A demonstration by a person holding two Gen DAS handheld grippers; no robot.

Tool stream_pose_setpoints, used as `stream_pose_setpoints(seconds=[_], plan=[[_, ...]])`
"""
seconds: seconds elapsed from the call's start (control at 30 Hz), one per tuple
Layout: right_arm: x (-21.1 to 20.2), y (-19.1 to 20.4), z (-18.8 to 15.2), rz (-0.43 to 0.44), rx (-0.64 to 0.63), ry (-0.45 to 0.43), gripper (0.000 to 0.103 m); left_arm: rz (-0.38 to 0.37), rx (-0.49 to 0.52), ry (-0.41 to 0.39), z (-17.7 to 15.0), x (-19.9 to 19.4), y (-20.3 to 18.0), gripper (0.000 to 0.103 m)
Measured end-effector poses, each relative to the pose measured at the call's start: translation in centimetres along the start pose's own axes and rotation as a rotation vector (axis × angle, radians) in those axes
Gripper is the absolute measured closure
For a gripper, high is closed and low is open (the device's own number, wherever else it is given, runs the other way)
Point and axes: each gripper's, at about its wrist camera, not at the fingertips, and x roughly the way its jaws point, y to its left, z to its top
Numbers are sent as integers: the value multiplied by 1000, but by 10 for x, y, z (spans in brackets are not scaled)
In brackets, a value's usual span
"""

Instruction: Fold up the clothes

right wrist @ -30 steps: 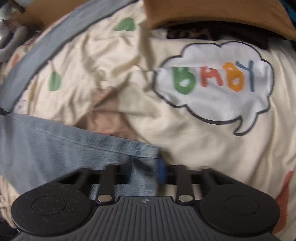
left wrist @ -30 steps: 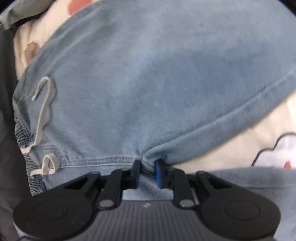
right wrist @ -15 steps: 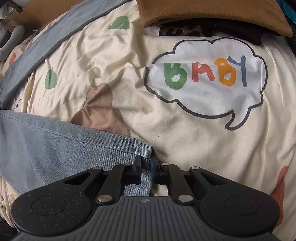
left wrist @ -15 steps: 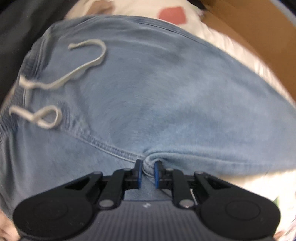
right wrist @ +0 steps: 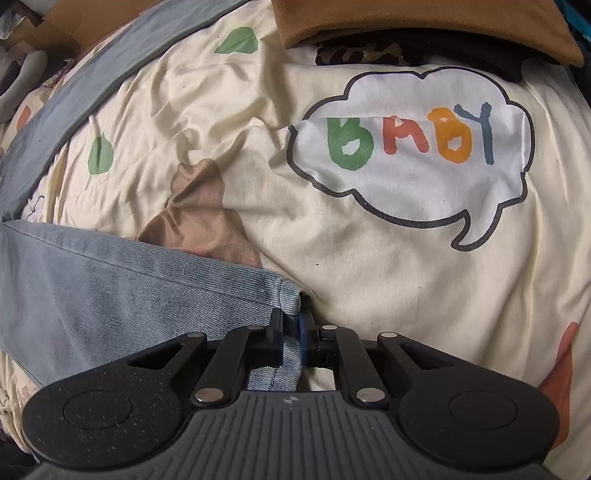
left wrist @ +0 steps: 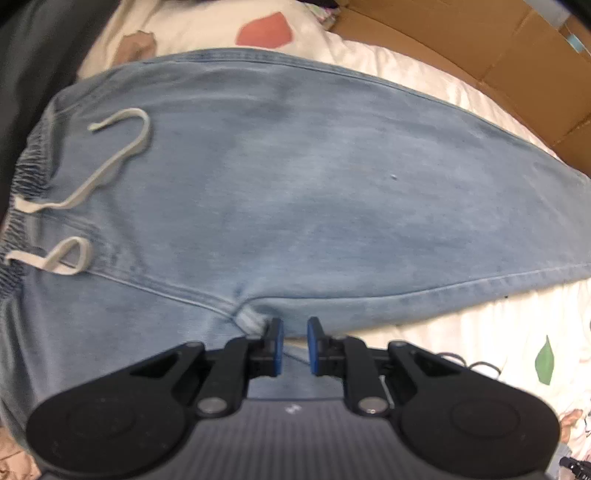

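While the left wrist view looks straight down, a pair of light blue denim trousers lies spread on a cream printed bedsheet; the visible long axis runs across the picture, with the gathered elastic waistband at the left edge and the leg stretching away to the right; the cloth is soft, faded and finely ribbed, with a raised seam curving toward the crotch; two loose ends of one pale flat drawstring lie on the denim near the waistband, one hooked, one looped; the left gripper, black with two blue pads, stands only slightly apart, a fold of denim at the crotch seam between its pads, though the blur makes it hard to tell whether they press it; brown cardboard fills the upper right corner.

Seen from the right wrist view, the hem end of one trouser leg comes in from the left and ends at a stitched corner near the middle; the right gripper is nearly closed, its two pads pinching that hem corner; its jaws have just been closing on the denim; beyond lies the crumpled sheet, printed with a white speech bubble reading BABY in four colours, two green leaves and a brown shape; a tan folded cloth sits at the top edge.
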Motion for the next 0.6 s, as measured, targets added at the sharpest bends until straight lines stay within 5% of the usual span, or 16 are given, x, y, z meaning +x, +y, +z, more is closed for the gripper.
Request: stream_pose_setpoints(seconds=[0.2,0.3,0.6], plan=[[0,-1,0,3,-2,5,97,24,-62,73,-9,30,-8,88],[-1,-1,1,3,-7,7,97,27,-122,125,-12,37,-3,78],[0,-2,0,6,-14,9,97,28,-155,143,-8,26,-4,66]])
